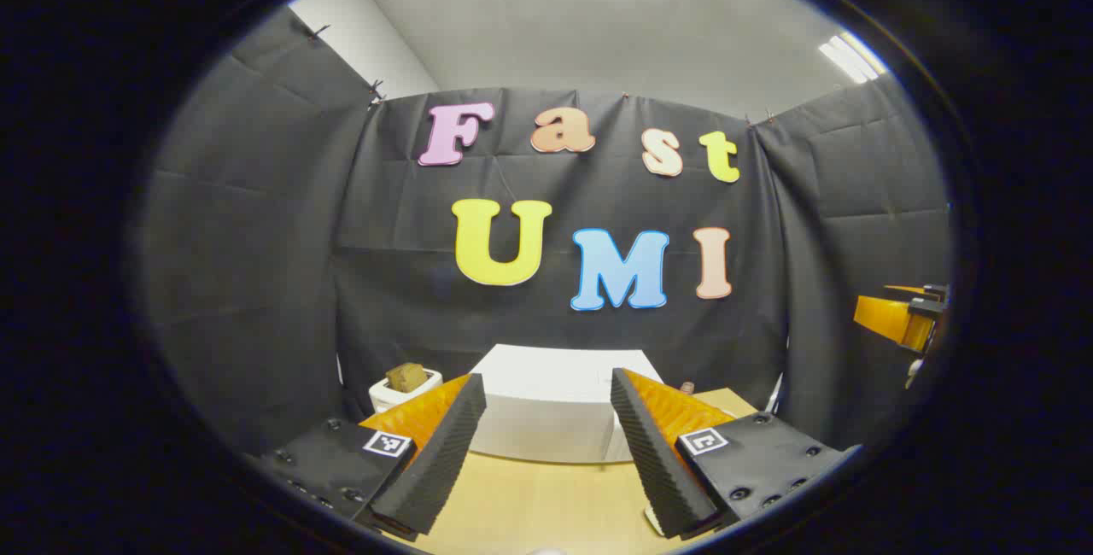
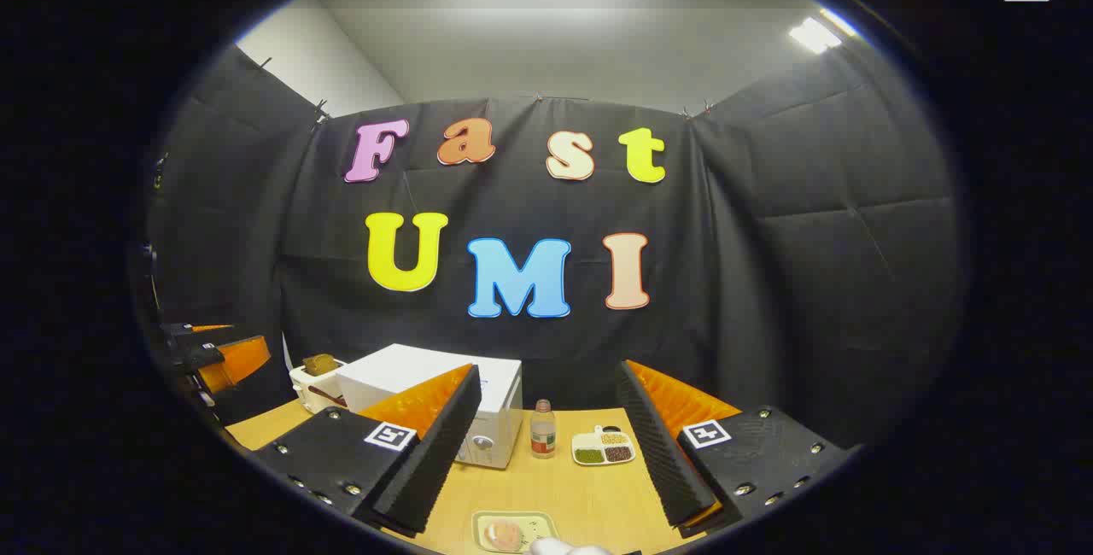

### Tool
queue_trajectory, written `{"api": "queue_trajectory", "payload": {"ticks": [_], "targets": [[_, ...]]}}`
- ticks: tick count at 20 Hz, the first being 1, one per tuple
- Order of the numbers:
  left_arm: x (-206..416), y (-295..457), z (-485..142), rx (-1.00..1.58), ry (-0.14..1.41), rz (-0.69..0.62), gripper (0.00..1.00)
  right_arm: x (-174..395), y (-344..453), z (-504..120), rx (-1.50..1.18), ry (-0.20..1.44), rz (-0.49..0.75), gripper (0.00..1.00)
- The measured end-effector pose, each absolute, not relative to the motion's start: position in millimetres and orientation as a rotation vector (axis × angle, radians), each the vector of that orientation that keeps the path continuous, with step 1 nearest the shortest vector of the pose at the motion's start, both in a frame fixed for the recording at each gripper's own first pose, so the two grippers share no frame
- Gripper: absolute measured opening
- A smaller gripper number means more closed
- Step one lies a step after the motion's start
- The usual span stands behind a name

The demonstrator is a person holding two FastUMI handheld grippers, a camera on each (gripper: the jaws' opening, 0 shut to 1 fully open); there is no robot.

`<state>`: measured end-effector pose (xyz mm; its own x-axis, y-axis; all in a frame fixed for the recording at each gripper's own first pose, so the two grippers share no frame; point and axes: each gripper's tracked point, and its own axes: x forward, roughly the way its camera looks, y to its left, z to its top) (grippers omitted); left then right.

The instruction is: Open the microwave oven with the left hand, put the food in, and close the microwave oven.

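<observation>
Two grippers hang raised above the tabletop (image 2: 589,499), and neither holds anything. The left gripper (image 1: 546,470) has its fingers spread wide, and through that gap the white microwave oven (image 1: 546,406) sits straight ahead and a little lower, well apart from the fingertips, standing toward the back of the tabletop by the booth wall. From the left gripper view I see mostly its top and one pale face; I cannot tell from here where the door handle lies. The door looks closed, so opening it appears not yet begun.

The right gripper (image 2: 546,470) also has its fingers spread apart with nothing between them. In the right gripper view the microwave oven (image 2: 444,406) lies ahead and to the left, its long axis running left to right across the tabletop. The left gripper (image 2: 218,359) shows at that view's far left edge, on the microwave's side, so it is the nearer one for the door, as the task asks.

The food (image 2: 504,532) lies on a small pale tray (image 2: 542,523) low between the right fingers, close below them. Further back stand a small bottle (image 2: 543,429) and a divided dish (image 2: 604,448) with separate portions of green, brown and yellowish grains. Beside the microwave's far side a white box (image 1: 401,390) holds a brown lump.
</observation>
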<state>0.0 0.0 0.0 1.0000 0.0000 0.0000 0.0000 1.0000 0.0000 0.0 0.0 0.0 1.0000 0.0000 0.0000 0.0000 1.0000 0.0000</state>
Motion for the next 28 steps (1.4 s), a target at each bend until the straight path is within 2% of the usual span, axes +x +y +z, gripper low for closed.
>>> {"api": "queue_trajectory", "payload": {"ticks": [3, 4, 20, 25, 28], "targets": [[-3.9, 2.8, 4.5, 0.005, -0.007, -0.005, 0.99, -1.6, 2.8, -4.2, -0.003, 0.014, -0.009, 0.98], [-4.0, 4.6, 6.8, 0.012, -0.012, -0.006, 0.96, -1.9, 3.6, -4.3, 0.004, 0.014, -0.009, 0.97], [2.7, 8.4, 13.2, 0.039, -0.010, -0.003, 0.96, -1.4, 5.9, -1.0, -0.007, 0.021, -0.027, 0.97], [8.5, 8.8, -0.9, 0.059, -0.003, 0.016, 0.96, 0.1, 5.5, 0.2, 0.001, 0.029, -0.016, 0.97], [19.5, -9.5, -22.9, 0.025, 0.002, -0.016, 0.97, 1.4, 4.5, 3.6, 0.004, 0.036, -0.003, 0.97]]}}
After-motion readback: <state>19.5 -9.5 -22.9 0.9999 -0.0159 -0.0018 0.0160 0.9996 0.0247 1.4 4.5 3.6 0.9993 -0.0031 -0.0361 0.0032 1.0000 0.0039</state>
